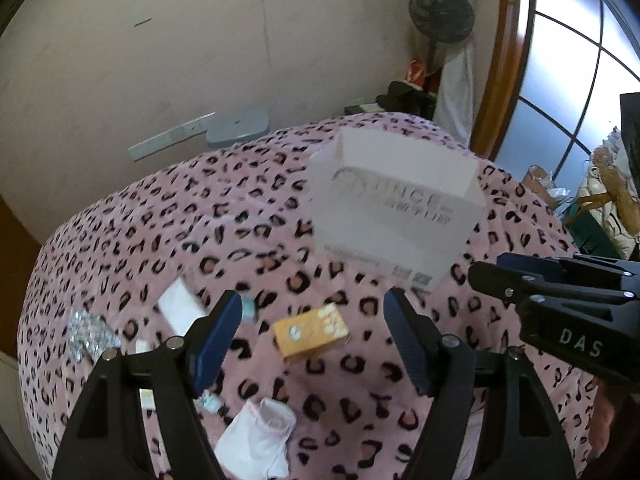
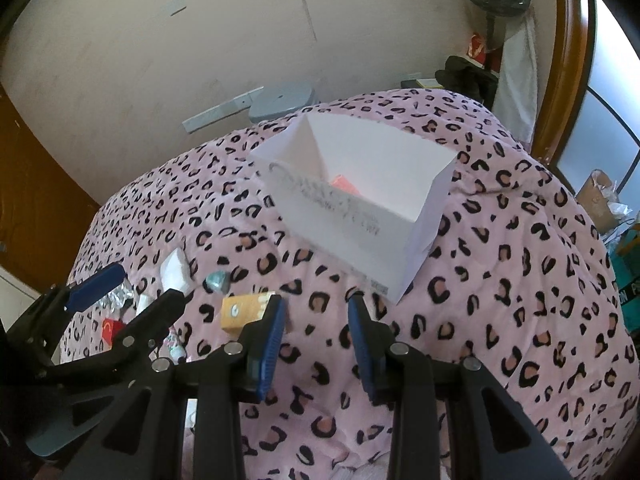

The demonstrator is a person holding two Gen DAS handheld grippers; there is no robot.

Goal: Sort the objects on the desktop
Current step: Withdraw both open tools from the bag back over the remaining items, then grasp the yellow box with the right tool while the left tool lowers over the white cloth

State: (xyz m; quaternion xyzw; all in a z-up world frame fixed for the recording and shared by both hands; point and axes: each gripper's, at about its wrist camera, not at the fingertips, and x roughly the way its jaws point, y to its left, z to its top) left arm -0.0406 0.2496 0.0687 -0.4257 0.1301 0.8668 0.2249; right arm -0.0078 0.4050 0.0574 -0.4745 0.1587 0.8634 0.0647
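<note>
Both tongs hang empty above a bed covered in a pink leopard-print blanket, so this looks like the gap between one drop and the next pick. The left tongs stand wide open with nothing between their blue pads; the orange box lies flat on the blanket directly ahead of them, framed by the two fingers but not touched. The right tongs are parted more narrowly and also hold nothing; the same orange box sits just off their left finger.

Beyond both tongs stands the open white carton, upright, with something orange-pink already inside (only a corner shows); that appears to be the sorting bin. Left of the left tongs lie a crinkled foil packet and a white slab; a white sock-like cloth lies below, near the camera.

The next move probably falls to the left tongs: lower over the orange box, close across its short sides, then carry it forward to the carton; the soft blanket may let the box tip, so a level descent matters.
</note>
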